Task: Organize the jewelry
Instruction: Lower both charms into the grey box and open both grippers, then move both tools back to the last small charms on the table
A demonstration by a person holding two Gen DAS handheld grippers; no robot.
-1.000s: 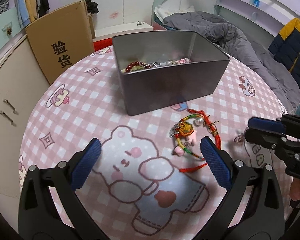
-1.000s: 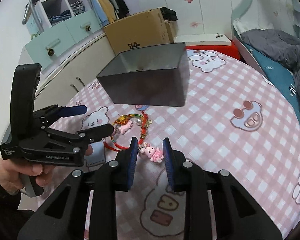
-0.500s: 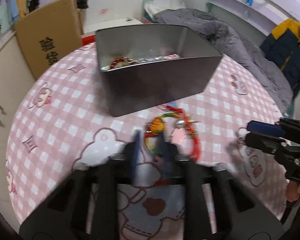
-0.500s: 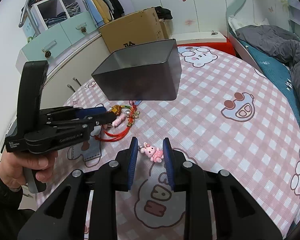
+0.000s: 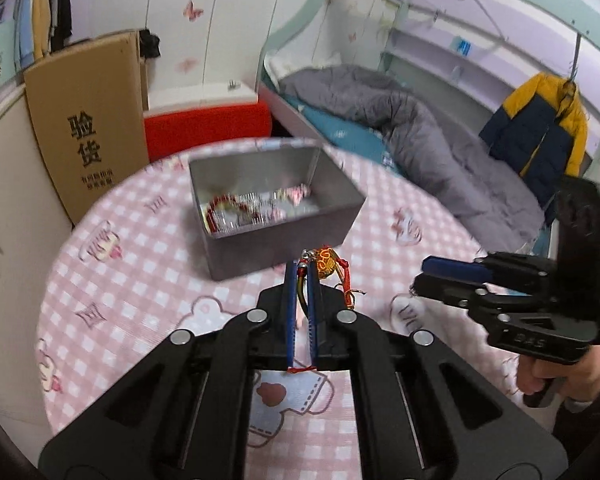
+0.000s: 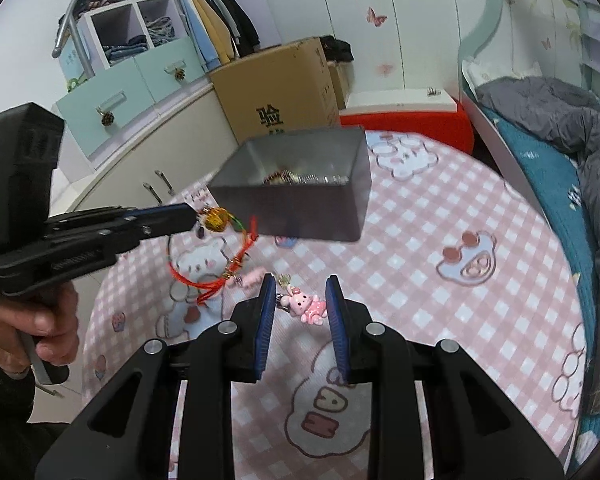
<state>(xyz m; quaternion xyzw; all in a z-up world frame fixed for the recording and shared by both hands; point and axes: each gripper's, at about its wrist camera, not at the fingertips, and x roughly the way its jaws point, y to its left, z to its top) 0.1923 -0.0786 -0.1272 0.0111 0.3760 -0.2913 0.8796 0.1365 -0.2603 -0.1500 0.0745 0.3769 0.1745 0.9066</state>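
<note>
While the left gripper [image 5: 301, 270] pinches a red cord bracelet [image 6: 236, 252] between its nearly closed blue fingers [image 5: 290, 312], the bracelet hangs clear of the table, its gold charm [image 6: 217, 219] at the fingertips and its red loop drooping below. Just ahead of it stands a gray metal tin [image 5: 276, 208] holding a jumble of beads and chains, a red beaded strand among them. The right gripper [image 6: 298, 292] hovers low over the table with its fingers partly open and gripping nothing; a pink bunny charm [image 6: 306, 306] lies on the cloth between them, with a gap on either side.

Everything sits on a round table [image 6: 440, 216] covered with a pink-and-white checked cloth printed with cartoon bears and pigs. Behind the tin leans a brown cardboard box [image 5: 88, 120] with black Chinese characters, next to something red and low [image 5: 206, 128] against the white wardrobe doors with butterfly stickers. To the left are cream cabinets, mint drawers [image 6: 128, 92] and hanging clothes. To the right is a bed with a rumpled gray quilt [image 5: 412, 128], and a navy-and-yellow jacket [image 5: 540, 128] hangs beyond it.
</note>
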